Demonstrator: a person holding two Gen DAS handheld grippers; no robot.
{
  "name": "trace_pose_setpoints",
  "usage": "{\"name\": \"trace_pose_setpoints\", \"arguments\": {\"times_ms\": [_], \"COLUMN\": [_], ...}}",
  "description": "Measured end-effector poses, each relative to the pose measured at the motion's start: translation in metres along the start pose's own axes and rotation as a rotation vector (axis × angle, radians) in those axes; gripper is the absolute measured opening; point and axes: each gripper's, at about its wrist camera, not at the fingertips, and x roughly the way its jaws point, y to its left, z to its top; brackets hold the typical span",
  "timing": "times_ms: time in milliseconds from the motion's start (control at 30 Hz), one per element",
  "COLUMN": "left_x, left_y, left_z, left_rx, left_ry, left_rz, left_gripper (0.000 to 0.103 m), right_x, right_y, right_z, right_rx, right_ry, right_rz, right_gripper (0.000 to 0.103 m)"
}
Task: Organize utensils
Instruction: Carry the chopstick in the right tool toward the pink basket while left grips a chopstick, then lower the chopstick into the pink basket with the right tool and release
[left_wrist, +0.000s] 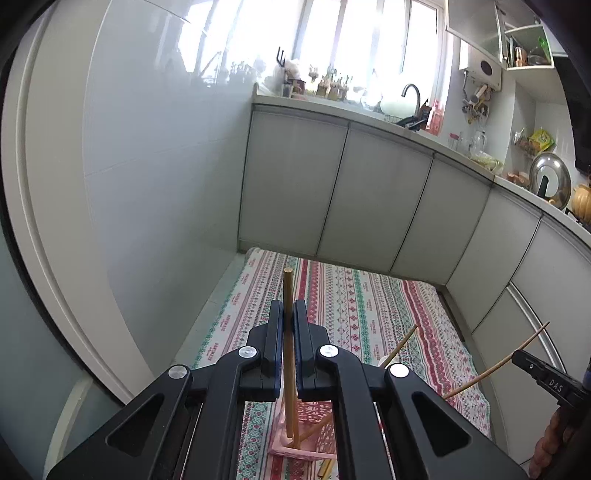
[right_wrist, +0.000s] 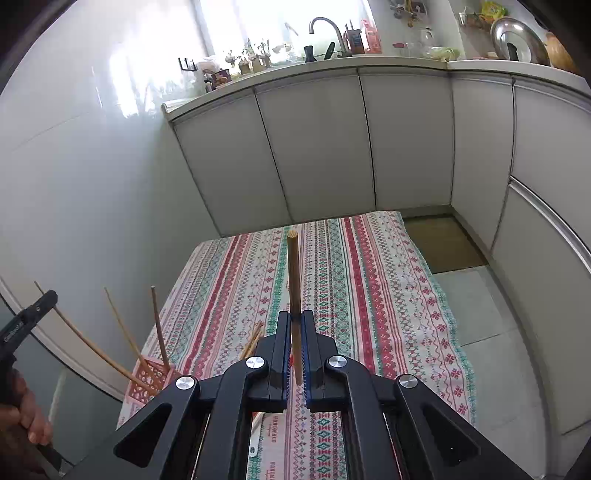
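**Both grippers held a chopstick over the striped cloth**

Nearest the left wrist camera, the left gripper (left_wrist: 288, 314) had its two black fingers pressed onto a wooden chopstick (left_wrist: 288, 295), which rose above the fingertips and ran down between them toward a pink basket (left_wrist: 314, 413) on the patterned cloth (left_wrist: 369, 306). The stick's lower end appeared to sit inside the basket, beside another stick that leaned to the right. Further right in that view, the right gripper (left_wrist: 546, 376) showed at the frame edge with a thin curved stick (left_wrist: 495, 365) passing by its tip.

From the right wrist camera, the right gripper (right_wrist: 295, 321) pinched its own chopstick (right_wrist: 293, 273) between its fingers, upright, the round end standing well above the tips over the cloth (right_wrist: 369, 277). At the lower left of that view the pink basket (right_wrist: 147, 380) stood near the cloth's edge, with several sticks (right_wrist: 159, 325) jutting up out of it at different tilts. The left gripper (right_wrist: 29, 317) showed beside it at the frame edge, with the person's hand (right_wrist: 26, 417) below it. More chopsticks (right_wrist: 253, 338) lay on the cloth just behind the right gripper's left finger.

White cabinets (right_wrist: 314, 147) ran behind the cloth, under a counter with a tap (right_wrist: 325, 27)
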Motion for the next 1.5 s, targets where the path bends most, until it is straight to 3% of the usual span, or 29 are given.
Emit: {"name": "trace_pose_setpoints", "arguments": {"times_ms": [233,333,433,500,567,667,933,1233,1500], "left_x": [0.033,0.022,0.005,-0.005,-0.015,-0.021,0.005,0.023,0.031], "left_y": [-0.012,-0.010,-0.001,0.009,0.020,0.035,0.070,0.081,0.086], "left_z": [-0.012,-0.007,0.001,0.008,0.011,0.009,-0.028,-0.038,-0.037], "left_rx": [0.073,0.055,-0.001,-0.051,-0.097,-0.159,-0.317,-0.328,-0.345], "left_ry": [0.129,0.107,0.074,0.053,0.042,0.069,0.287,0.359,0.366], "left_rz": [0.006,-0.006,-0.030,-0.045,-0.039,-0.020,0.064,0.085,0.082], "left_gripper": [0.006,0.007,0.019,0.035,0.038,0.039,0.039,0.039,0.039], "right_x": [-0.002,-0.004,-0.006,-0.008,-0.012,-0.021,-0.051,-0.051,-0.008], "right_y": [0.000,0.000,0.000,0.003,0.006,0.015,0.055,0.112,0.154], "right_z": [-0.001,0.000,0.002,0.003,0.004,0.008,0.022,0.024,0.002], "right_rx": [-0.007,-0.004,-0.006,-0.011,-0.013,-0.027,-0.071,-0.111,-0.163], "right_ry": [-0.014,-0.022,-0.034,-0.045,-0.053,-0.075,-0.158,-0.191,-0.147], "right_rz": [0.012,0.016,0.021,0.027,0.040,0.068,0.174,0.284,0.301], "right_gripper": [0.005,0.005,0.005,0.005,0.005,0.005,0.005,0.005,0.005]}}
